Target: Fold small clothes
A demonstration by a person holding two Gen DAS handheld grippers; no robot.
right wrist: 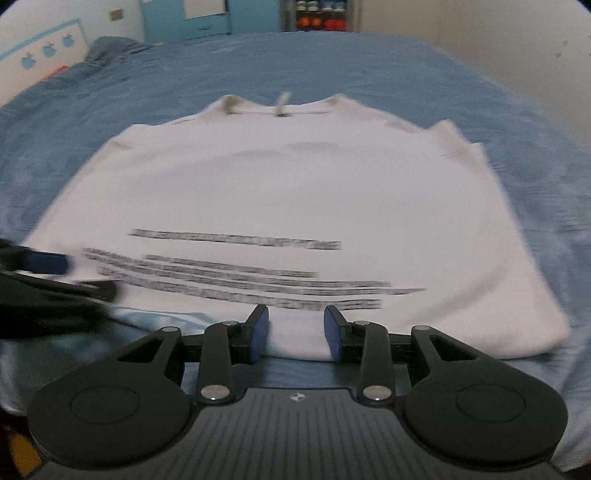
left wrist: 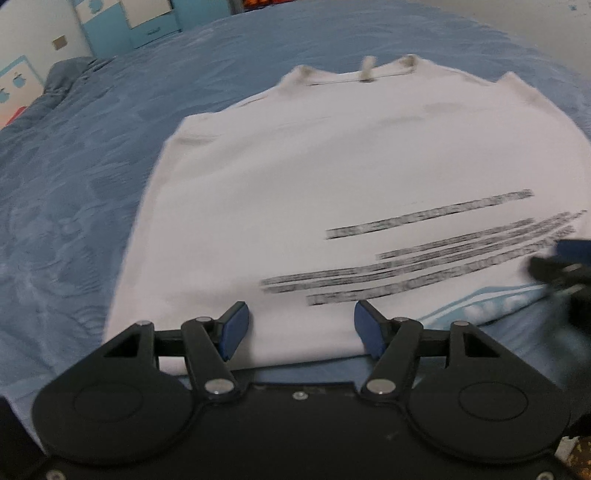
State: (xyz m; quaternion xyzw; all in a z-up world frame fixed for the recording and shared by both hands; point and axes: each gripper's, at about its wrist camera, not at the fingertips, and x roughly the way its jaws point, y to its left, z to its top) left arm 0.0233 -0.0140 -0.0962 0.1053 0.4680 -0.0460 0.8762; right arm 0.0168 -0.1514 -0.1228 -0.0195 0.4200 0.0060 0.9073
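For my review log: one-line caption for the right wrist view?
Open right gripper at near hem of white T-shirt spread on blue bedspread; left gripper at left edge.

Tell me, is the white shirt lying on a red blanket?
No, the white shirt lies spread out on a blue bedspread, which shows all around it in the right wrist view.

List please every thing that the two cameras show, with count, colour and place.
T-shirt: one, white with blurred dark text lines, lying flat on the bed, collar at the far side.
Bedcover: one, blue, under the T-shirt.
Cabinets: light blue and white, by the far wall.
Shelf: one, dark, holding orange things, far wall.
Left claw: one, black with blue pads, open at the T-shirt's near edge.
Right claw: one, same colours, open at that edge.
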